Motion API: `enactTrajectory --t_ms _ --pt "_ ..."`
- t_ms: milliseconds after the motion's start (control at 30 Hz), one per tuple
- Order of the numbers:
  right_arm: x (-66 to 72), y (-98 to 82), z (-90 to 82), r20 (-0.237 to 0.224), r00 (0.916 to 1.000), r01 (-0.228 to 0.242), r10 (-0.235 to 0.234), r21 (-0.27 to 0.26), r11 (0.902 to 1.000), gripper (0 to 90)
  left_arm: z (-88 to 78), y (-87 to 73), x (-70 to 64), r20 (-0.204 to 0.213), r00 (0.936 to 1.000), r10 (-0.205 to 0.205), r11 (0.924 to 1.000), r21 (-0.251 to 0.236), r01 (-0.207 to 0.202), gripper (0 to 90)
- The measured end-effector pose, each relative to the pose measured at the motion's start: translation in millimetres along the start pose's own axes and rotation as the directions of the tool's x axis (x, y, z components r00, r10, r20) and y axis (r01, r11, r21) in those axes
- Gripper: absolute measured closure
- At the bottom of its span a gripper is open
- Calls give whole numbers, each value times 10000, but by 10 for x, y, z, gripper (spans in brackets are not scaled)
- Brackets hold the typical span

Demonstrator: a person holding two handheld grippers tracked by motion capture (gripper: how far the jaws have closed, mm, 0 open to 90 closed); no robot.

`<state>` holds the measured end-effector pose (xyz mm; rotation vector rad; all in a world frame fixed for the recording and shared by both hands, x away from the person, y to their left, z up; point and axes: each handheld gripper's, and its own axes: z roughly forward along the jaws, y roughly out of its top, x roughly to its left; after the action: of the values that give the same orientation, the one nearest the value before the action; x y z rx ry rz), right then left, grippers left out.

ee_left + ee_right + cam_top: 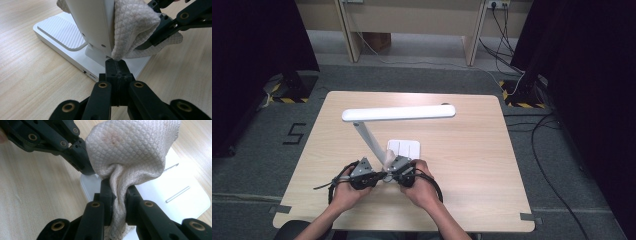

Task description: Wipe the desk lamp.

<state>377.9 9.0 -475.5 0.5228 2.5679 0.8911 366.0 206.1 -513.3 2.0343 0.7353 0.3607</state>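
A white desk lamp (384, 131) stands on a light wooden worktop (472, 165), its flat base (180, 195) near the person's edge and its long head level above. The right hand-held gripper (117, 192) pinches a bunched beige quilted cloth (130, 152) between its jaws, the cloth pressed against the lamp's slanted stem (92, 22) just above the base. The left hand-held gripper (117, 65) has its jaws pressed together with nothing between them, their tips just under the cloth's lower edge, beside the stem's foot.

L gripper (371, 176) sitting jaws together, empty; R gripper (398, 172) pinching jaws, both hands side by side, forearms converging.
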Motion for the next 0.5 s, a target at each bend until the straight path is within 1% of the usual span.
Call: enactTrajectory --t_ms 67,167,200,267,367,467,500 --pt "9 -9 6 -3 10000 -80 80 77 9999 811 0 -1 0 -15 10000 -20 10000 -4 20 900" --pt "15 -37 31 -19 10000 -74 75 147 9999 811 1 -4 3 9 9999 -118 9999 -55 118 900" --pt "14 -47 39 0 10000 -88 88 144 9999 811 0 -4 2 -3 10000 -95 9999 -36 95 900" --pt "16 -62 46 -48 9997 -221 222 149 9996 811 -1 -4 2 -2 9999 -102 9999 -36 102 900" --pt "7 -73 51 -65 9998 -174 175 193 9997 812 1 -5 4 5 9998 -205 9998 -57 205 900" --pt "1 -88 56 -10 9999 -109 109 243 9996 812 -10 -3 8 -60 9998 -175 9998 5 175 900" --pt "2 -94 57 -11 9998 -179 179 264 9995 813 -17 -3 13 -74 9998 -184 9998 21 184 898"
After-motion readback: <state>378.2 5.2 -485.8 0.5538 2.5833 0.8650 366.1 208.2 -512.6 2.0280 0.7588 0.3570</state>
